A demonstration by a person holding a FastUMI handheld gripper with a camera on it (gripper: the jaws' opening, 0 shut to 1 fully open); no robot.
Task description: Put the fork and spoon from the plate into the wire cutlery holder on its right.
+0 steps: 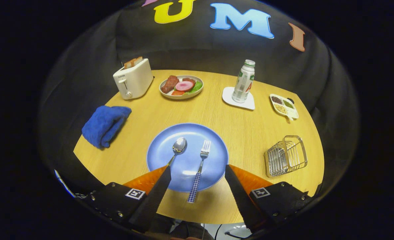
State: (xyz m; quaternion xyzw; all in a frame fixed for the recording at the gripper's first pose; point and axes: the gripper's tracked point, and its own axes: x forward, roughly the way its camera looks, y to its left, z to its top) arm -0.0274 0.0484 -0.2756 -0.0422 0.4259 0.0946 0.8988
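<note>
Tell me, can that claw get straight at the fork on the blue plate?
Probably yes. The claw stands open, and the fork lies between its fingers on the plate. Nothing lies over it; the spoon rests apart beside it.

The tool (pixel 198 168) is held with its two fingers spread wide apart, gripping nothing. Both fingers (pixel 156 191) slant inward as they reach forward, tips level with each other.
</note>
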